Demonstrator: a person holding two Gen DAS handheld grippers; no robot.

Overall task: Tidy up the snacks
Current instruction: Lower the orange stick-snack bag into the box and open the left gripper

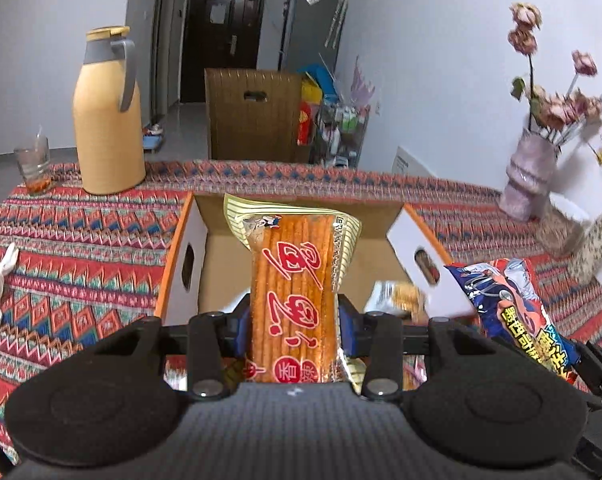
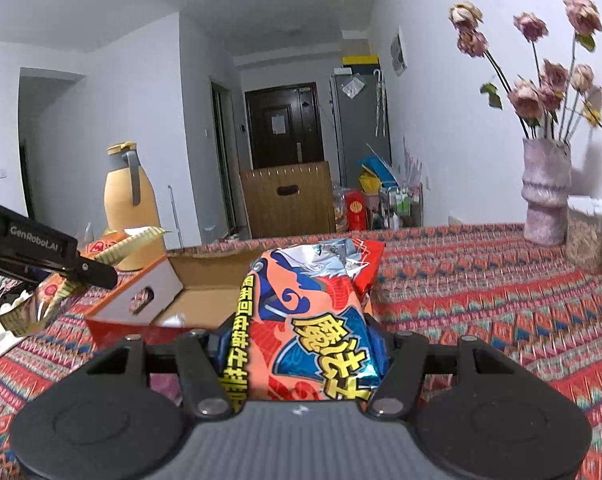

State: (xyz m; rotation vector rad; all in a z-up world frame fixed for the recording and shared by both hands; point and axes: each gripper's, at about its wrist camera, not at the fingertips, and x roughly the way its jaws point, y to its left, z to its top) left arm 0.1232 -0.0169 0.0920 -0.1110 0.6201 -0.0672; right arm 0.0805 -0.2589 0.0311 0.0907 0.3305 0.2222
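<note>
Now both tongs clamped on snacks above the box (image 1: 301, 248): left tongs (image 1: 295, 320) around orange stick pack (image 1: 295, 280), right tongs (image 2: 301, 344) around red-blue bag (image 2: 313, 320).

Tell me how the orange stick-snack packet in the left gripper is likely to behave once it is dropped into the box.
The stick-snack packet stands straight up from the left gripper without drooping, so it is probably fairly stiff. Its glossy wrapper may slide easily. The thin sticks inside look brittle, so a gentle drop into the cardboard box seems wiser.
</note>
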